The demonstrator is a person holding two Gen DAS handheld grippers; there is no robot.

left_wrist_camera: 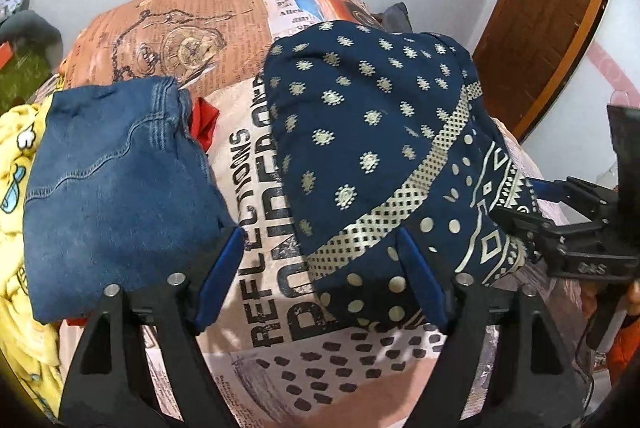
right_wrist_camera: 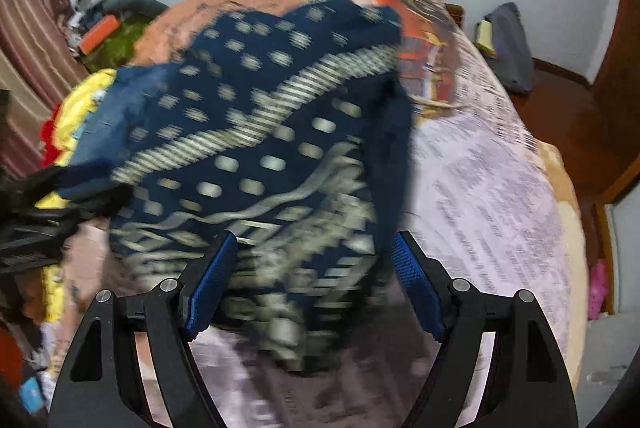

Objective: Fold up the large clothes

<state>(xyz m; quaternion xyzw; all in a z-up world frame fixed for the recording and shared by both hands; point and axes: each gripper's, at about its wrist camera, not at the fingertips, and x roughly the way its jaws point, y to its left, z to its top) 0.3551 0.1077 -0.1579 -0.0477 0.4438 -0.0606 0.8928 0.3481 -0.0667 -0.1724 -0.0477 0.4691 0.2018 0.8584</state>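
Note:
A navy garment with cream dots and borders (left_wrist_camera: 380, 132) lies bunched on the printed bedspread (left_wrist_camera: 256, 212); it is blurred in the right wrist view (right_wrist_camera: 260, 164). My left gripper (left_wrist_camera: 320, 268) is open, its right finger at the garment's near edge. My right gripper (right_wrist_camera: 312, 276) is open, its fingers astride the garment's near end. The right gripper also shows at the right edge of the left wrist view (left_wrist_camera: 560, 220); the left gripper shows at the left of the right wrist view (right_wrist_camera: 60, 200).
Folded blue jeans (left_wrist_camera: 116, 188) lie left of the garment, over a red item (left_wrist_camera: 204, 120). A yellow cartoon cloth (left_wrist_camera: 20, 188) lies at the far left. A wooden door (left_wrist_camera: 560, 8) stands at the right. The bed edge (right_wrist_camera: 560, 228) drops to the floor on the right.

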